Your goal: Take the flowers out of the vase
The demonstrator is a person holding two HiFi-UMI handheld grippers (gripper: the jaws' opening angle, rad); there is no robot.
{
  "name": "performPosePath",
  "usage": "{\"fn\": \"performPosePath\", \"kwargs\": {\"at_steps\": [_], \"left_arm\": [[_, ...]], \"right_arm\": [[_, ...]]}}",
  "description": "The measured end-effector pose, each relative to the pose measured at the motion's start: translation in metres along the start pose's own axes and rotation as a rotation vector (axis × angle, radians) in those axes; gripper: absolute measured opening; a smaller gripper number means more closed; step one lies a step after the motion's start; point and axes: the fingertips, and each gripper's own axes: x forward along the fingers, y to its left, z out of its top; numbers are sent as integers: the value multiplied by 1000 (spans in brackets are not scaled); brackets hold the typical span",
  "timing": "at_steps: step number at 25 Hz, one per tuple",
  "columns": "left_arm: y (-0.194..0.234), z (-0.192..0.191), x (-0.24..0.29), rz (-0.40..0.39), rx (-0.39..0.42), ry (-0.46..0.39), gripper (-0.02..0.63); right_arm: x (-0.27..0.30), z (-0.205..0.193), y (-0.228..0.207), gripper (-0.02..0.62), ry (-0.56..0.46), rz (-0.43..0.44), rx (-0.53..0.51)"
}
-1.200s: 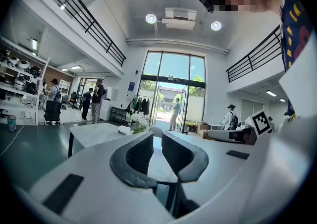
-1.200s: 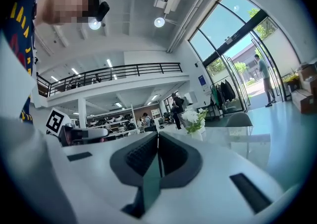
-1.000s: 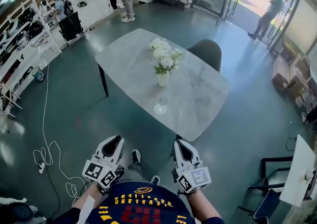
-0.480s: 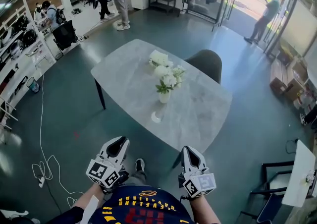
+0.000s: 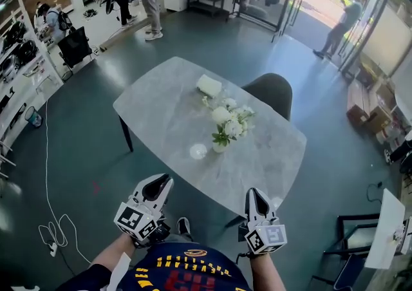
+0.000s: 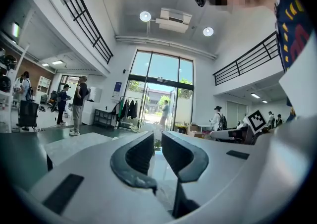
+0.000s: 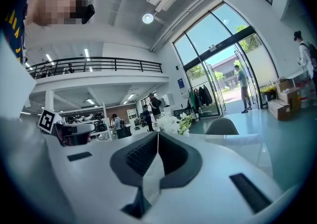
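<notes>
Your left tongs (image 5: 157,186) gape slightly, empty, your right tongs (image 5: 255,196) closed on nothing, and the flowers (image 5: 229,119) hide most of the vase (image 5: 220,147) toward the counter's (image 5: 161,100) near edge.

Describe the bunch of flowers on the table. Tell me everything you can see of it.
The flowers are a small bunch of white blooms with green leaves, their stems set in a small pale vase. The blooms spread wider than the vase. The vase stands upright on the grey, stone-look table, on the half nearer the person. Nothing but the vase touches the bunch.
</notes>
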Motion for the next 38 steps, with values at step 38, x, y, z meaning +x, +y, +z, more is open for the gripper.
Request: {"fn": "performPosePath", "kwargs": {"at_steps": [38], "left_arm": [[21,-54,194,-185,30,332,264]], "right_arm": [[165,-73,-55,131,242,112,-97]]}}
